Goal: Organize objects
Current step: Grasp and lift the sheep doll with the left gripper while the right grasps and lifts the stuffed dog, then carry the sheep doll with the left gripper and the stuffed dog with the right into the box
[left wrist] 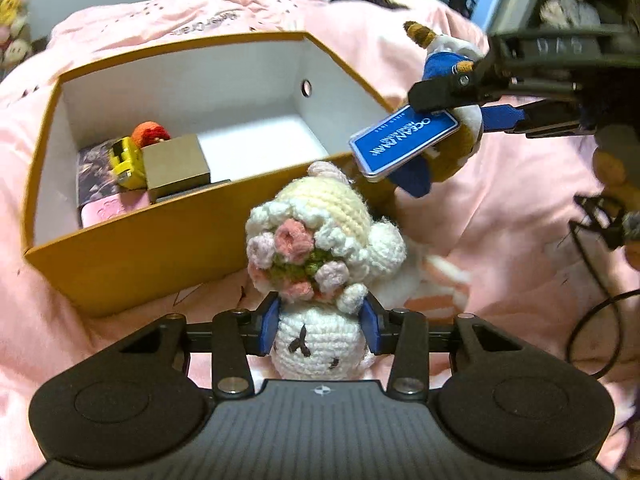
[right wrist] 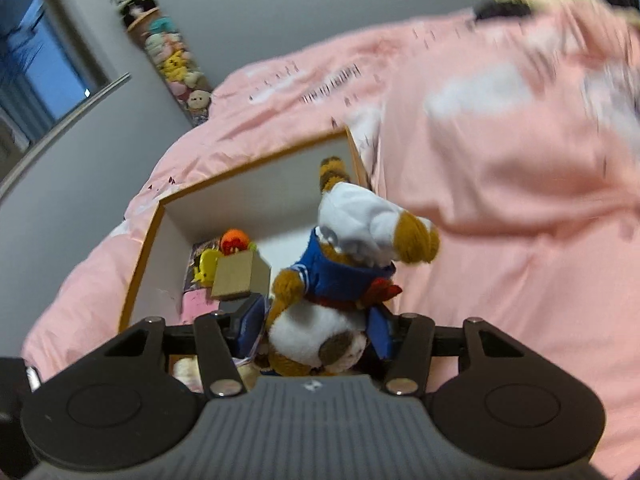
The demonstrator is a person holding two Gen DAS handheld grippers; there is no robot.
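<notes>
My left gripper (left wrist: 320,326) is shut on a crocheted white doll (left wrist: 320,344), its blue pads pressing both sides of the head. The doll holds a pink flower bouquet (left wrist: 296,256) and hangs just in front of the orange box (left wrist: 132,252). My right gripper (right wrist: 316,330) is shut on a brown-and-white plush in a blue sailor suit (right wrist: 340,272), held above the box's near right corner. In the left wrist view that gripper (left wrist: 460,108) comes in from the upper right, with the plush's blue tag (left wrist: 404,140) dangling over the box rim.
The box's white inside holds a tan carton (left wrist: 176,164), a yellow toy (left wrist: 128,162), an orange ball plush (left wrist: 150,134) and a pink item (left wrist: 108,208) at its left end. Pink bedding (left wrist: 500,220) lies all around. A black cable (left wrist: 592,280) loops at the right.
</notes>
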